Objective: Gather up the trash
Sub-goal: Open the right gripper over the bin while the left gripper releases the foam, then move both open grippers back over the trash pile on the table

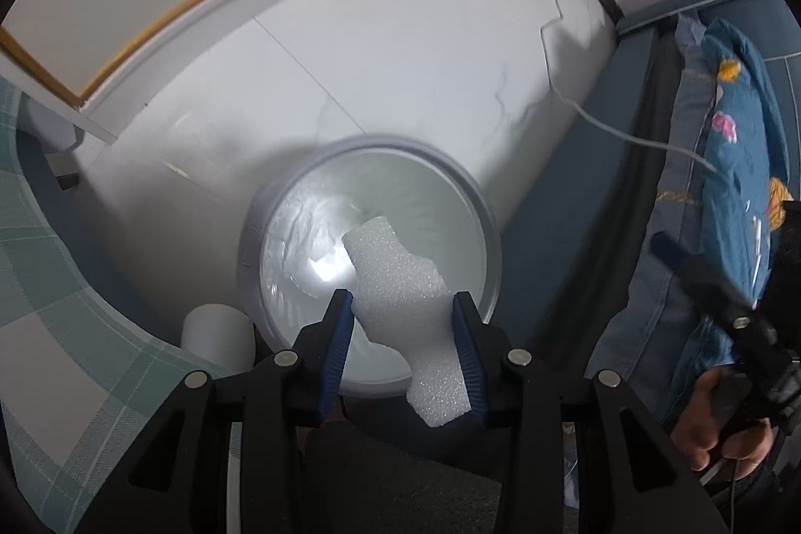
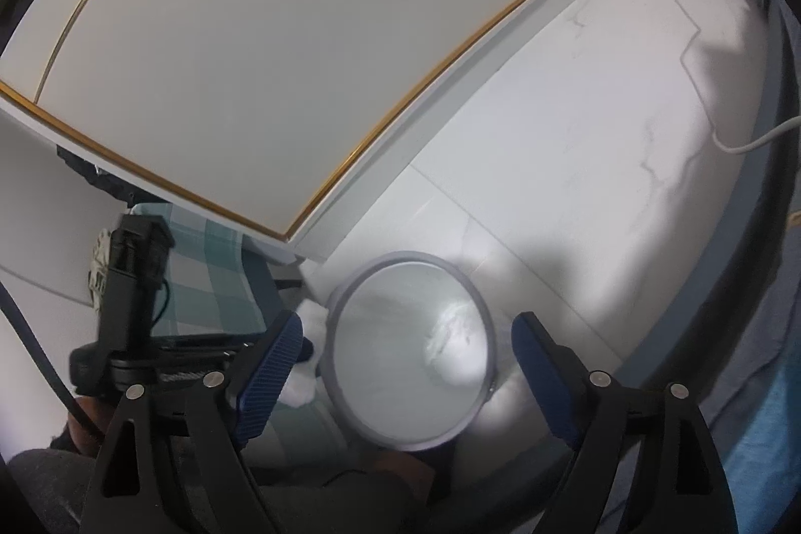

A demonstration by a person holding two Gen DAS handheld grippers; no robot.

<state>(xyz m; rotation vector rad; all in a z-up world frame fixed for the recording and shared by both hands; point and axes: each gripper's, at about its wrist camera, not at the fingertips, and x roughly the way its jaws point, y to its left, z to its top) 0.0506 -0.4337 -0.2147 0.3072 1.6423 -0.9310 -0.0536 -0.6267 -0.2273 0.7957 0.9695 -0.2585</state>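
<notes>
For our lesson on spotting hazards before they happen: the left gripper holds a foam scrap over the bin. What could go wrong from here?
1. The foam piece is light and irregular; released from the left gripper, it may catch on a pad or drift past the bin rim onto the floor.
2. The right gripper, open and empty, hangs over the same bin, so the two tools might collide.
3. The white cable trails across the floor nearby and could snag.

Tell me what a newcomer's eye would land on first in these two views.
First, the white foam piece clamped in the left gripper, hanging over the open bin on the pale floor. Next, the right gripper, jaws wide and empty above the same bin. Then the floral pillow at the right edge of the left view.
</notes>
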